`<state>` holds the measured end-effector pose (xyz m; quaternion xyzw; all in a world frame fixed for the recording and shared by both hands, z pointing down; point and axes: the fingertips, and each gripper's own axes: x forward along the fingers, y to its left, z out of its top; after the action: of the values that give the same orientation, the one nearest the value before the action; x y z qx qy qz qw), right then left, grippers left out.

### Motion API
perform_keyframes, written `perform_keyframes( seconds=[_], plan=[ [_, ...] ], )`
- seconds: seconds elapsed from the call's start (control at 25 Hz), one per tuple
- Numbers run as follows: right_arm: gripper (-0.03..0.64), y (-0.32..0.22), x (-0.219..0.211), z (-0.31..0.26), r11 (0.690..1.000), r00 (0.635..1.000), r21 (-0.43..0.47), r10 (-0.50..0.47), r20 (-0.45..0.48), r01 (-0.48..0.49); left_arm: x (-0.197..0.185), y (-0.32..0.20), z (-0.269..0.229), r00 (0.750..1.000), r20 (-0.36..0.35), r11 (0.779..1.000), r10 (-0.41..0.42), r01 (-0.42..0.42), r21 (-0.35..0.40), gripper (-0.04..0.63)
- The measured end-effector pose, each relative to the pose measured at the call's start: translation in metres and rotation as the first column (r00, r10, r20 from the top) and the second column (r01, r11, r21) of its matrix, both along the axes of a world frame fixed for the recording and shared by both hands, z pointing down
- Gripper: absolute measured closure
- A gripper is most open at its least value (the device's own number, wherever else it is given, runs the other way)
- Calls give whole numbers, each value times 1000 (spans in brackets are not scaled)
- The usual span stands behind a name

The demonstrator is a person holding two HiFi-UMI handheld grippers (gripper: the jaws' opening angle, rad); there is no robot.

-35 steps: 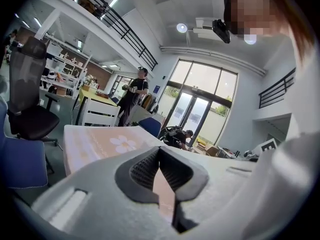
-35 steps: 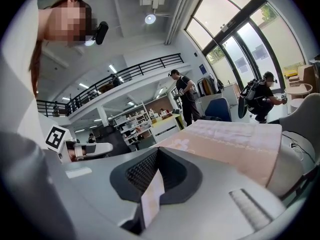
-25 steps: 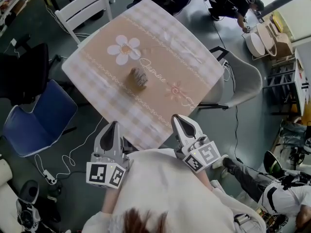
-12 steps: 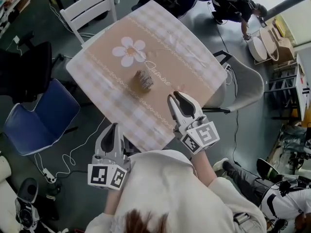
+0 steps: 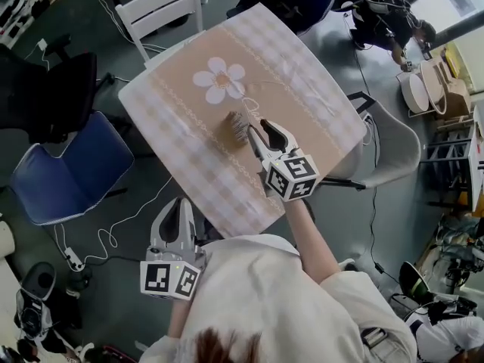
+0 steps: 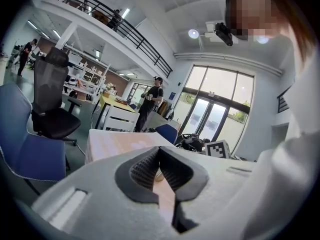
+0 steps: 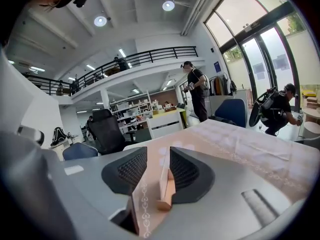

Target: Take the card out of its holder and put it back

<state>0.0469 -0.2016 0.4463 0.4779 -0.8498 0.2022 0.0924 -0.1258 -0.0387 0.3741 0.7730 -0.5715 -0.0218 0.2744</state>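
Grey plastic with a marker cube at its back, the left tool hangs just off the surface's near corner. Its black ribbed pads are closed together on nothing.

Further in, the grey right tool reaches over the beige-and-pink checked cloth that covers the surface. Its jaws have just been opening and stand wide apart. Between them, about the middle of the surface, sits the small pale wooden block holder. The thin pale card stands upright in its slot, edge-on in the right gripper view, and neither pad presses on it.

Just beyond the holder the cloth carries a white flower print.

Around the surface stand three chairs:
- a blue padded chair off the left corner
- a grey shell chair off the right corner
- a white slatted wooden chair against the far left edge
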Motion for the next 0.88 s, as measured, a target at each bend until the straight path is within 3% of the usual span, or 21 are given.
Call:
perform_keyframes(
  seconds=[0.32, 0.56, 0.88],
  plan=[
    [503, -12, -11, 46, 996, 998, -91, 2, -57, -7, -3, 3, 0, 999, 0, 999, -33, 33, -12, 595],
    [583, -15, -13, 58, 995, 996, -95, 0, -89, -9, -4, 3, 2, 999, 0, 999, -36, 36, -15, 595],
    [601, -14, -16, 57, 996, 995, -92, -14, -95, 5, -2, -1, 2, 1000, 1, 1000, -22, 23, -18, 595]
  ],
)
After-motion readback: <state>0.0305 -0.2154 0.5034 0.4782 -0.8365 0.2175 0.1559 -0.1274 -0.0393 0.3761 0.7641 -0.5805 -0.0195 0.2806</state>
